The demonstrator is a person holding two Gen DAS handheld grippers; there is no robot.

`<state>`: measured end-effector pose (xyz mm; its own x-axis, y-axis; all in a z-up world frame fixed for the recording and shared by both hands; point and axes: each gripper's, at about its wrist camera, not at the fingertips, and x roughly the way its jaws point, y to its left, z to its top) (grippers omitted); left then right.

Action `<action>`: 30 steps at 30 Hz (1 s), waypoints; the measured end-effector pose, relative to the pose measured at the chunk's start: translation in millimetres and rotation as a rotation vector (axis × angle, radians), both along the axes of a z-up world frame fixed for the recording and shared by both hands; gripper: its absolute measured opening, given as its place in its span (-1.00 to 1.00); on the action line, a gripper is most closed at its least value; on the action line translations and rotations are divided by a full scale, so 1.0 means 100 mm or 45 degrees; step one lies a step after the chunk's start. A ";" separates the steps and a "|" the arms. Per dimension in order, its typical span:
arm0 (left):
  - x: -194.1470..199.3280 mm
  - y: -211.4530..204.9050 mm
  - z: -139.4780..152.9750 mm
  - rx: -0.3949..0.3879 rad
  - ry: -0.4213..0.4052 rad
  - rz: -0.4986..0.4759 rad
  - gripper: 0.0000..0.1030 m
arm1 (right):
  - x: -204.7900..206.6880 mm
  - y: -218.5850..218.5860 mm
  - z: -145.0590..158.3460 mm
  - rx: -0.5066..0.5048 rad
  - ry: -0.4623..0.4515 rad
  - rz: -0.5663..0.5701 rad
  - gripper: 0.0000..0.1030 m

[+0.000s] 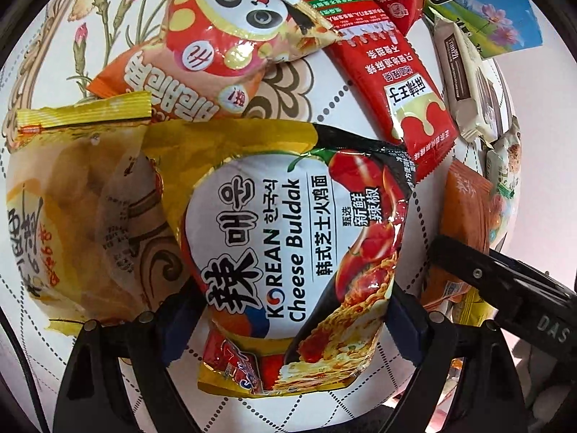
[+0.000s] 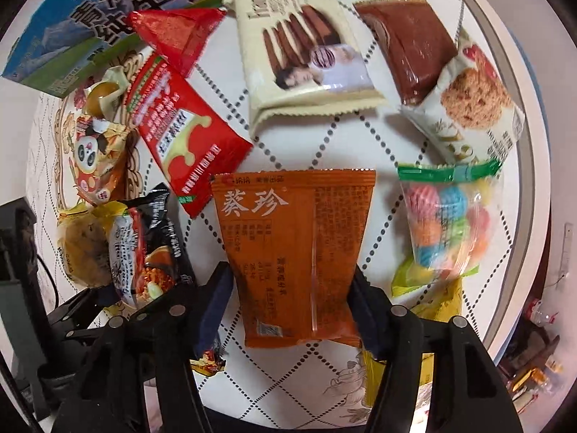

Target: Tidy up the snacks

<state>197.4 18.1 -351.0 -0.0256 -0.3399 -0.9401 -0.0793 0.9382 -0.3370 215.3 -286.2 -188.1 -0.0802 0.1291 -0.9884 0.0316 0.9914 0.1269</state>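
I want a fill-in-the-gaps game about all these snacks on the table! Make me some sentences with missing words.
1. The noodle packet between the left gripper's jaws says Korean Cheese ____.
2. The packet between the right gripper's jaws is coloured ____.
3. The round red-and-white snack bag shows the face of a ____.
4. The clear bag of colourful candies has a ____ top strip.

Missing words: Buldak; orange; panda; green

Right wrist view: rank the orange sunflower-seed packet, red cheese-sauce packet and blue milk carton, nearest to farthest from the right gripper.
1. orange sunflower-seed packet, between the right gripper fingers.
2. red cheese-sauce packet, up-left.
3. blue milk carton, far top left.
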 end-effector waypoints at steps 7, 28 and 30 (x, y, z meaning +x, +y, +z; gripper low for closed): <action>0.07 -0.04 0.19 0.141 -0.062 -0.028 0.67 | -0.19 -0.01 -0.14 0.012 -0.001 0.020 0.31; 0.00 -0.20 1.21 0.173 -0.149 0.063 0.66 | -0.35 -0.20 0.40 0.185 -0.114 0.123 0.13; 0.08 -0.20 1.46 0.141 -0.187 0.091 0.66 | -0.33 -0.20 0.58 0.215 -0.142 0.136 0.13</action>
<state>205.2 -1.4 -204.9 0.1354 -0.2304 -0.9636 -0.1044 0.9639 -0.2451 182.6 -306.6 -130.5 0.0064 0.2902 -0.9569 -0.0956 0.9527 0.2883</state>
